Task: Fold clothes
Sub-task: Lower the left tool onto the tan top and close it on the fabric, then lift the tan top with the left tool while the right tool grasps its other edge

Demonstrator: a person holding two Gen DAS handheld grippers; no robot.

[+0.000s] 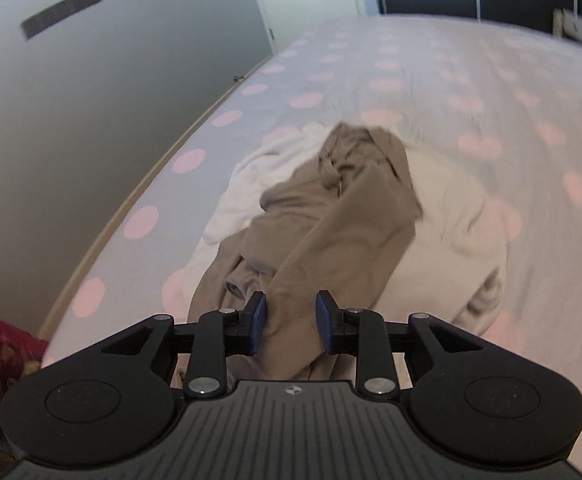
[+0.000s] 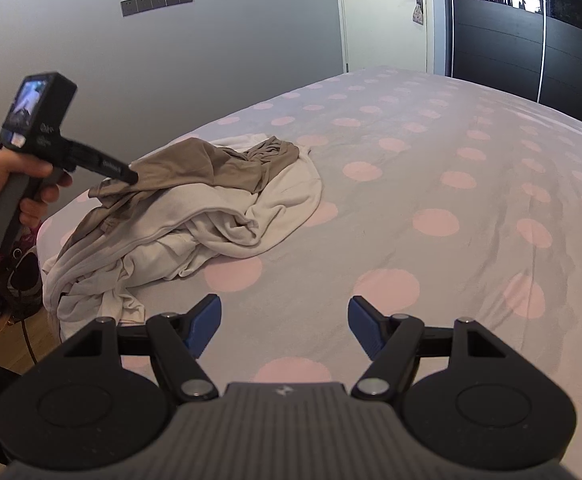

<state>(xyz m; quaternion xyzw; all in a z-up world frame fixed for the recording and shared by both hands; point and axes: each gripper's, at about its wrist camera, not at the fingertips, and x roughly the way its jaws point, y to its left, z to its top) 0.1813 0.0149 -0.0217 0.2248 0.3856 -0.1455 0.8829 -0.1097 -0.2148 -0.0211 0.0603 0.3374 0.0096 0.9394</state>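
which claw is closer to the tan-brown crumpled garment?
Left. The left claw has a fold of the tan-brown crumpled garment between its parted fingers. The right claw hangs open over bare bedspread, apart from it.

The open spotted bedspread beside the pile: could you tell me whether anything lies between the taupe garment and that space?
Nothing visible does. The crumpled taupe garment tops the cream clothes pile, and the grey bedspread with pink dots to its right lies bare.
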